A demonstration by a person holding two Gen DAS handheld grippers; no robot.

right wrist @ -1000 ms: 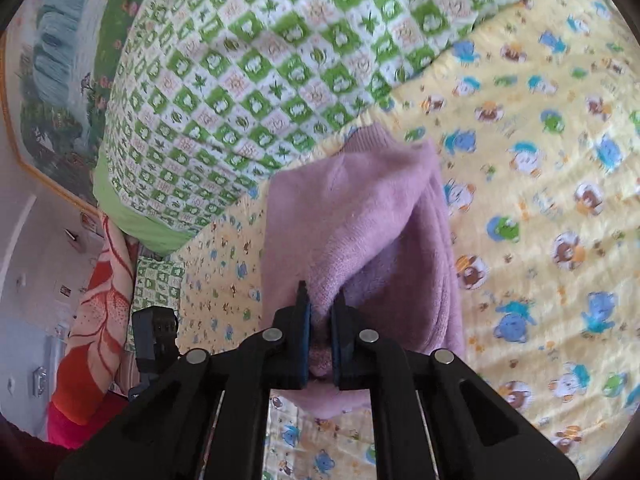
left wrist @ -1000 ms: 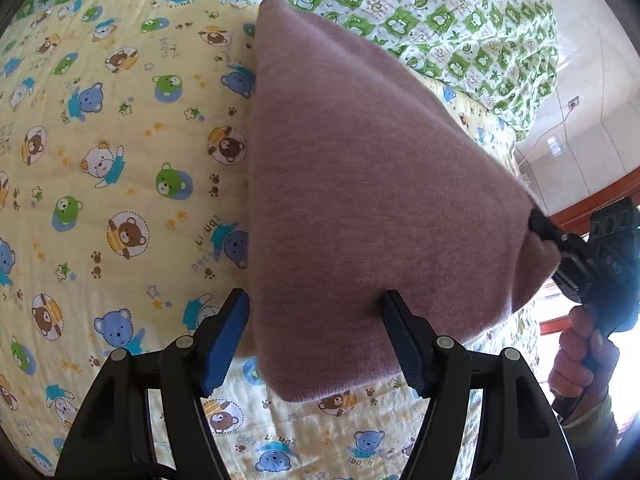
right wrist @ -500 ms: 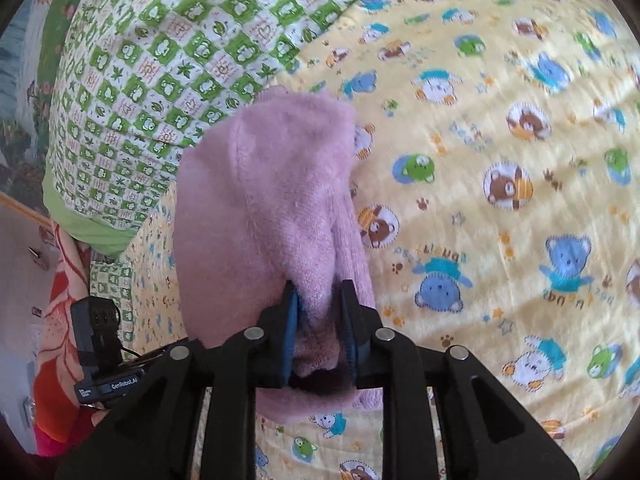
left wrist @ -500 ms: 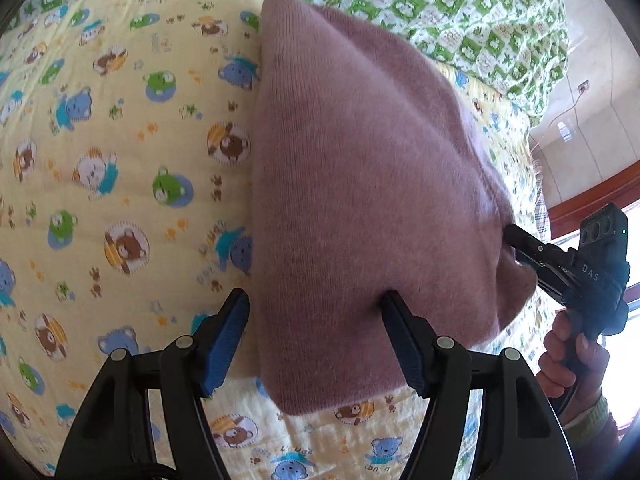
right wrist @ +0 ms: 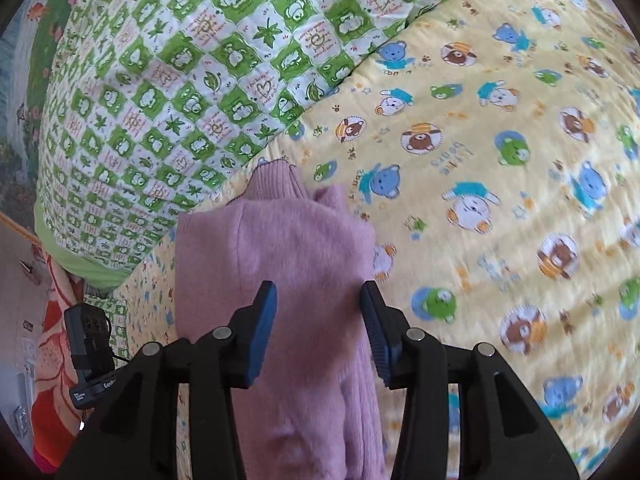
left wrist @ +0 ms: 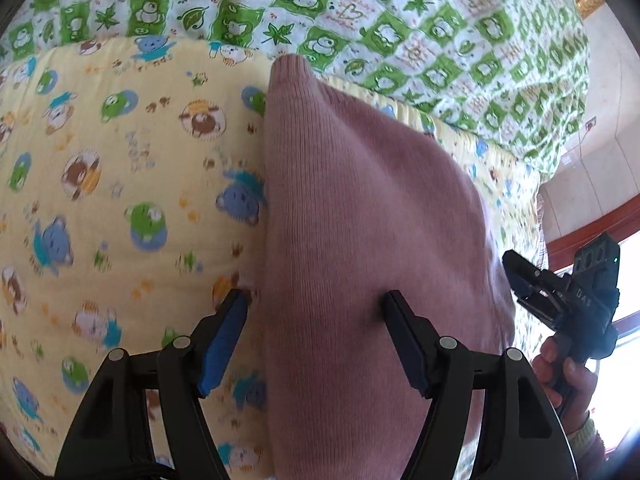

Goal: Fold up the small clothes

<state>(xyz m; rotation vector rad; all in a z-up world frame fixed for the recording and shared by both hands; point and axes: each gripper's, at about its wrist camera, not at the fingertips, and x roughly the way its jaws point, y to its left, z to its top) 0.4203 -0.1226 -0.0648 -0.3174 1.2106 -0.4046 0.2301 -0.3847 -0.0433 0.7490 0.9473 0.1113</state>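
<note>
A yellow bear-print sheet (right wrist: 500, 160) spans the bed beside a green quilt (right wrist: 180, 80). The folded pink sweater (right wrist: 280, 280) lies on the sheet under both grippers, its near end cut off. The left gripper (left wrist: 316, 304) stands wide, one finger over the knit. The right gripper (right wrist: 318, 292) has just been opening, pads clear of the sweater.

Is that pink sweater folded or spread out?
Folded: the pink sweater lies as a narrow doubled bundle on the yellow bear quilt, collar at the far end.
</note>
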